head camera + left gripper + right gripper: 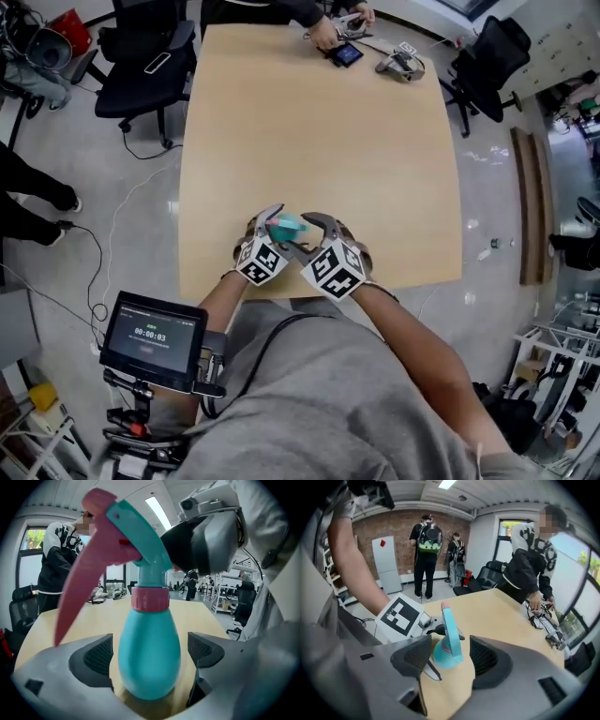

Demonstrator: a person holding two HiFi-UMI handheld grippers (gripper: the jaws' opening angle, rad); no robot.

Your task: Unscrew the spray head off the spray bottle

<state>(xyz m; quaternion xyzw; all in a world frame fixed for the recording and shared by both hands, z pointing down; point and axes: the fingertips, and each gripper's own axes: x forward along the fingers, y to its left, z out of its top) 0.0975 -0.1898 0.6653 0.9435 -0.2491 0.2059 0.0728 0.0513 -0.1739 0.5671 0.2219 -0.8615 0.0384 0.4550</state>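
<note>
Teal plastic is filling the left gripper view: the spray bottle (149, 660) is standing upright on the pale wooden desk (319, 131), close to its near edge and right in front of us. Its spray head (140, 541) is sitting on top, teal as well, with a pink collar (150, 598) at the neck and a long pink trigger (77, 592) slanting down to the left in that view.

We are holding the left tongs (268, 221) around the bottle's belly. Both pads are standing clear of it, with a strip of desk showing on each side, so nothing is being squeezed.

We are holding the right tongs (319, 229) at the bottle's other side, jaws spread wide. In the right gripper view the spray head is lining up with the gap between the two pads and touching neither. Whether it is truly sitting between the jaws or just beyond their tips, we are not able to tell from that angle. The left tongs' marker cube (401, 616) is showing just left of the bottle there.

In the head view the two tongs are flanking the bottle, one on either side.

At the desk's far end a person's hand (325, 36) is resting by a small dark device (345, 53), and a grey tool (400, 64) is lying near it. A black office chair (145, 66) is standing off the far left corner.
</note>
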